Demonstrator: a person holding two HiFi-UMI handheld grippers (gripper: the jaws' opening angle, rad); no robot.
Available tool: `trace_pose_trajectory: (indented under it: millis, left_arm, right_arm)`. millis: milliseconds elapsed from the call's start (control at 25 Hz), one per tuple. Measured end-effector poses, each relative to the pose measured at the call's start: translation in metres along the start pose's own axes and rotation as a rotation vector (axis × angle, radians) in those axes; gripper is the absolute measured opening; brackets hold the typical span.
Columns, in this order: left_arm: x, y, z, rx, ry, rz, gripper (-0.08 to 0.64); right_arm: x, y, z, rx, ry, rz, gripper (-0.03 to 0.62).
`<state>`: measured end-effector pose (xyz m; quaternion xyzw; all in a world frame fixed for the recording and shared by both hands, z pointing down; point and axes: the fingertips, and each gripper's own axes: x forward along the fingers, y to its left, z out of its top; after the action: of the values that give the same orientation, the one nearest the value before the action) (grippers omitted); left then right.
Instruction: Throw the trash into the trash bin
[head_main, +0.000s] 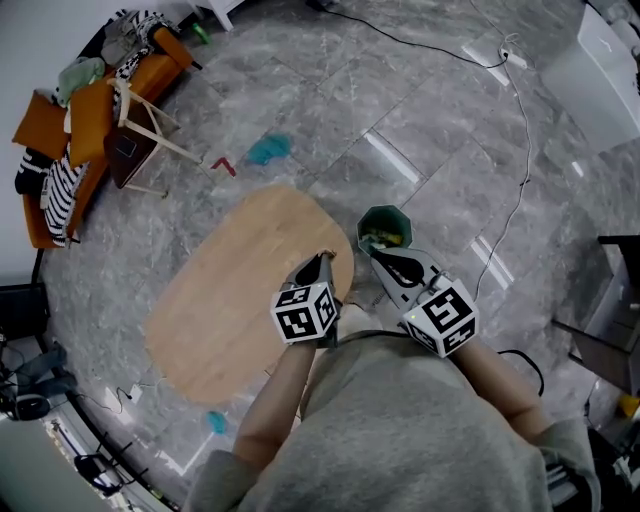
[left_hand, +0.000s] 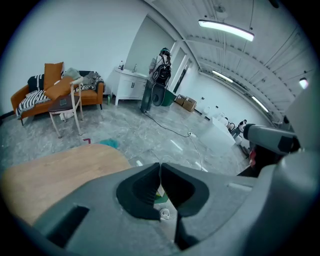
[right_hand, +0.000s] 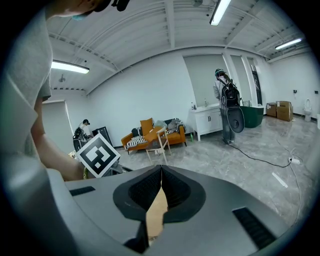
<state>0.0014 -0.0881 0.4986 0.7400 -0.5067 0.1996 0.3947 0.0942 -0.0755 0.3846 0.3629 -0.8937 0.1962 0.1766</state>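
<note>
Right under us, both tongs are out in front. The left gripper (head_main: 321, 258) is clenched tight, tips pressed together with nothing caught between them. Same story on the right gripper (head_main: 377, 256): jaws closed at the tips, and all we see through the slit below them is tan wood.

That wood is the oval table (head_main: 225, 305), and the left gripper hangs over its near-right edge. Just beside the table, right at the right gripper's tips, stands the green trash bin (head_main: 363, 224), upright, with yellowish trash (head_main: 379, 240) lying inside.

Down at the table's near end, a small teal scrap (head_main: 215, 421) sits on the grey floor. Beyond the table's far end we spot a bigger teal lump (head_main: 268, 150) and a red piece (head_main: 223, 166) near it.

Further off, a pale wooden chair (head_main: 143, 128) stands against the orange sofa (head_main: 45, 125), which is piled with cushions and a striped cloth. Way at the back, a person (right_hand: 227, 107) stands by a white cabinet (right_hand: 209, 122).
</note>
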Motion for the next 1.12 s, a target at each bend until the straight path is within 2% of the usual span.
trace_pose_trajectory:
  millis: [680, 1120]
  left_arm:
    - [0.047, -0.081, -0.009, -0.029, -0.002, 0.056, 0.015]
    - [0.067, -0.115, -0.033, -0.055, 0.009, 0.094, 0.017]
  right_arm:
    - [-0.058, -0.081, -0.014, -0.010, 0.013, 0.044, 0.009]
    - [-0.087, -0.114, -0.039, 0.001, 0.028, 0.068, 0.009]
